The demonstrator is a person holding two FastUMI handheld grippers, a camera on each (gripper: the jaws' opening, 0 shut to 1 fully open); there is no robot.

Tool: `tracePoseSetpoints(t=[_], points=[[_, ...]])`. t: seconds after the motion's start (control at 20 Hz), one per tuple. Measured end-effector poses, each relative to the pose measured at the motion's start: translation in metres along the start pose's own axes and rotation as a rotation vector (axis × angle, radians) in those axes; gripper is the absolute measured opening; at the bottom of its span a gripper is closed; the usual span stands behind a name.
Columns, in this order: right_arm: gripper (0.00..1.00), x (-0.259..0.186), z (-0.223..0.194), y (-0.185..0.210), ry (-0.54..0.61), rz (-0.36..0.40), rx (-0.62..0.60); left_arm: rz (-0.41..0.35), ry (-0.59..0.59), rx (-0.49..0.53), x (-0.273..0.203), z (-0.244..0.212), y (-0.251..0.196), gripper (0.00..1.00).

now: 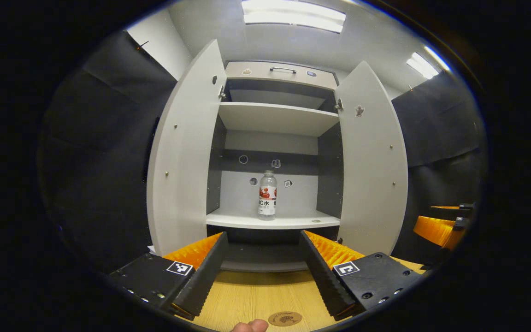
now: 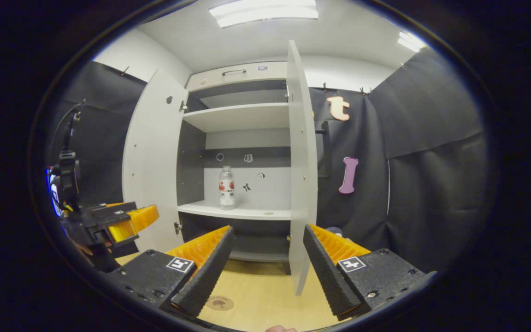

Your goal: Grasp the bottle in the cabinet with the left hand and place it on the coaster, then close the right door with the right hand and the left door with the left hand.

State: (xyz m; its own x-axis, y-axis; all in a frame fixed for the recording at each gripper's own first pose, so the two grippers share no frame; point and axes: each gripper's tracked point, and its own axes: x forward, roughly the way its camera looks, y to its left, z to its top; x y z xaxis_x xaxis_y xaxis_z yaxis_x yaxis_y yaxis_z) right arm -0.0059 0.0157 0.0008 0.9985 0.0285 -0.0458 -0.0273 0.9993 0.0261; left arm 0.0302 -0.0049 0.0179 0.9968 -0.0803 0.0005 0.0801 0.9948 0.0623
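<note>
Bottle (image 1: 268, 194) upright mid-shelf (image 1: 293, 222) in cabinet, long axis vertical, dead ahead of left gripper (image 1: 261, 272), well apart. Left gripper wide open, empty. Right gripper (image 2: 265, 272) likewise (facing right door (image 2: 301, 184) edge). Coaster (image 1: 285, 318) on table's (image 1: 247, 295) near edge.

The left gripper view is aimed straight into the open white two-door cabinet (image 1: 274, 120) from low over the pale wooden tabletop (image 1: 256, 295), near its front. The right gripper view is set farther right and is faced toward the cabinet (image 2: 238, 115) at an angle. The clear labelled bottle (image 1: 267, 195) (image 2: 227, 187) is shared.
</note>
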Motion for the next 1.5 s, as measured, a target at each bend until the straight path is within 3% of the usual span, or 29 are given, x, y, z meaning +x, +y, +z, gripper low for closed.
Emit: tracePoseSetpoints(t=[0.05,0.1,0.15,0.25,0.45,0.5,0.7,1.0,1.4,1.45,1.5], points=[[0.98,0.0,0.0,-0.002,0.006,-0.008,-0.007,-0.01,-0.005,0.009,0.012,0.006,-0.003,0.94],[0.98,-0.001,0.001,-0.003,0.01,-0.012,-0.012,-0.027,-0.011,0.009,0.026,0.013,-0.008,0.99],[0.99,-0.002,0.003,-0.005,0.008,-0.018,-0.013,-0.055,-0.018,-0.002,0.041,0.021,-0.014,0.94],[0.99,-0.006,0.006,-0.01,0.0,-0.035,-0.01,-0.1,-0.044,-0.022,0.077,0.038,-0.025,0.94],[0.98,-0.011,0.007,-0.022,0.002,-0.08,-0.015,-0.112,-0.046,-0.037,0.153,0.048,-0.025,0.99],[0.98,-0.011,0.006,-0.025,0.004,-0.092,-0.015,-0.109,-0.029,-0.048,0.172,0.045,-0.023,0.94],[0.98,-0.007,0.003,-0.044,0.014,-0.155,-0.004,-0.052,-0.01,-0.043,0.241,0.029,-0.005,0.95],[0.99,-0.001,0.0,-0.069,0.031,-0.241,0.016,-0.03,0.045,-0.015,0.322,-0.008,0.006,0.95],[0.99,-0.004,-0.002,-0.091,0.048,-0.329,0.006,-0.005,0.051,0.049,0.372,-0.026,0.006,0.94],[0.99,-0.005,-0.003,-0.092,0.05,-0.331,0.009,0.004,0.045,0.047,0.376,-0.024,0.007,0.99],[0.99,-0.005,-0.002,-0.092,0.048,-0.331,0.011,0.011,0.044,0.042,0.381,-0.024,0.009,0.94]])
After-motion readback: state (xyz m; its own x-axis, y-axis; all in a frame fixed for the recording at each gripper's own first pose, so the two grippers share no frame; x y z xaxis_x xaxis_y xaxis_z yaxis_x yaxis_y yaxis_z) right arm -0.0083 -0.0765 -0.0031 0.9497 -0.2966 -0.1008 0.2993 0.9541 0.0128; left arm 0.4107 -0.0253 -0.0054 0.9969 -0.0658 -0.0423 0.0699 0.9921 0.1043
